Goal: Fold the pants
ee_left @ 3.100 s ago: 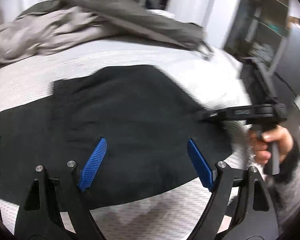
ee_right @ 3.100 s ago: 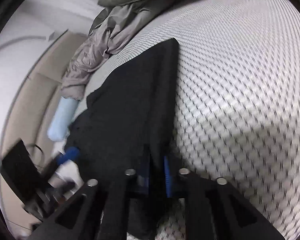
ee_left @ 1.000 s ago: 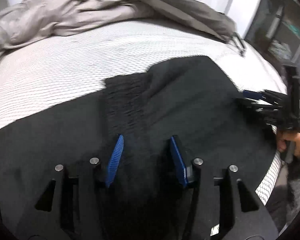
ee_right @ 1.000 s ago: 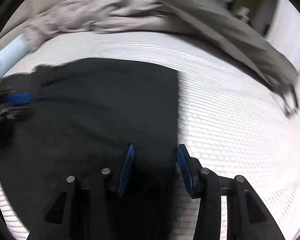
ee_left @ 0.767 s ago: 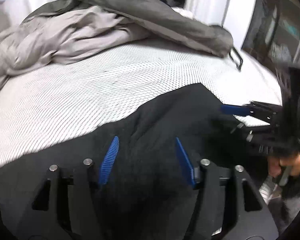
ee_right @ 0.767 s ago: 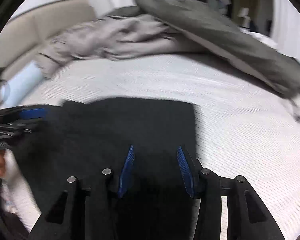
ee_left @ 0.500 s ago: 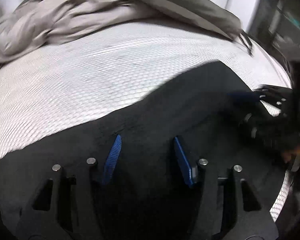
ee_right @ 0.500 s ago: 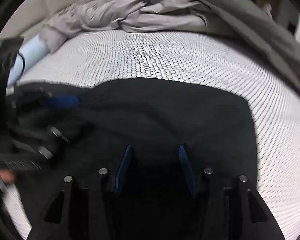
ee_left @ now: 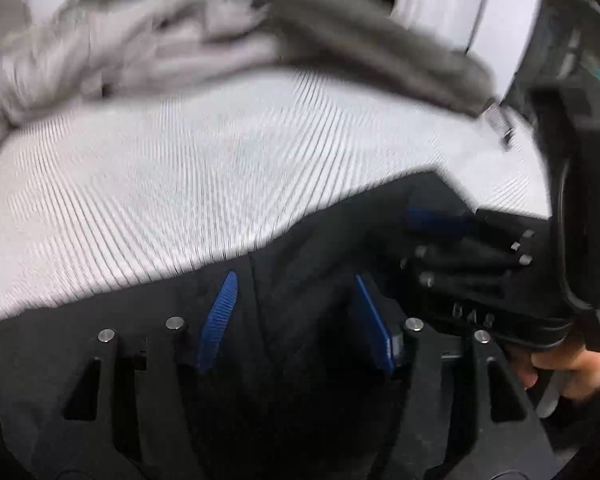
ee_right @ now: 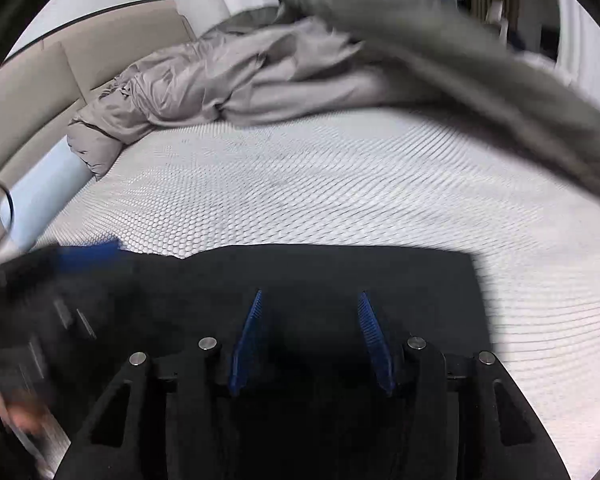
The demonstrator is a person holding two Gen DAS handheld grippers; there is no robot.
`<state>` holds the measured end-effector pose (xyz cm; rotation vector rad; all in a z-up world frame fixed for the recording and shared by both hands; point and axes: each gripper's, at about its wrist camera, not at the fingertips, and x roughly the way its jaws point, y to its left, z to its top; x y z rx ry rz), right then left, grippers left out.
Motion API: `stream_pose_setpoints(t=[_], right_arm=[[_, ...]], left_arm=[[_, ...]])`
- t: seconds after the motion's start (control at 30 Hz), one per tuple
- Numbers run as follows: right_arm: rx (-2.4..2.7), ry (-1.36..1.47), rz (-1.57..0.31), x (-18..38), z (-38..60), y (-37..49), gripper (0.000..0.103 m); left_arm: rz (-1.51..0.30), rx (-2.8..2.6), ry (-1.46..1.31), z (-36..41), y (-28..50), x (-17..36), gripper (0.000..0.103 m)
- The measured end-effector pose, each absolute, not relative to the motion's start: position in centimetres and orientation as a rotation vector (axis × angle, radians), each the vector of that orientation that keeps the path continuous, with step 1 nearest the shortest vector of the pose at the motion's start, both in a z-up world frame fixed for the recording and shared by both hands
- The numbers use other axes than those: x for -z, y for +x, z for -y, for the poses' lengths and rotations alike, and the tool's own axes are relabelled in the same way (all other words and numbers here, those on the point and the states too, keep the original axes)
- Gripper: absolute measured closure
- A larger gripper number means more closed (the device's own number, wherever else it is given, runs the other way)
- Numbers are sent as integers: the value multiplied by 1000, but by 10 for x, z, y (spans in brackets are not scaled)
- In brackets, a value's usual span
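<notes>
Left gripper [ee_left: 296, 320] jaws apart over black pants [ee_left: 308, 240], lower centre. Right gripper [ee_right: 310, 336] likewise parted, nothing held. Grey duvet [ee_right: 240, 76] bunched upper frame on mattress [ee_right: 320, 184].

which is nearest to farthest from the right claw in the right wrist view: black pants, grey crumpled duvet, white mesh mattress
1. Black pants, directly under the open right claw.
2. White mesh mattress, bare stretch just beyond the pants' edge.
3. Grey crumpled duvet, heaped at the far side by the headboard.

Black pants [ee_right: 332, 272] are seen on a white, honeycomb-patterned bed [ee_right: 340, 192]. Blue ribbed fingers [ee_right: 249, 340] are shown; a grey duvet [ee_right: 228, 84] lies far behind.
</notes>
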<state>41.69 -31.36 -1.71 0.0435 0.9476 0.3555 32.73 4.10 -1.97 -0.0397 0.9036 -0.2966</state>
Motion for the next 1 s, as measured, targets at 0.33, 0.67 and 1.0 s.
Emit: stream_pose_setpoints(t=[0.33,0.67,1.0], right_arm=[[-134,43,-940,6,386,392,50],[-258,-133,-967,29,343,334,43],[-349,8,-833,-12,351,275,43]], left_arm=[[-854,290,-106,-80,280,-4,53],[-883,394,96,-49,231,22,48],[-793,360,86,-14,183,-2,46]])
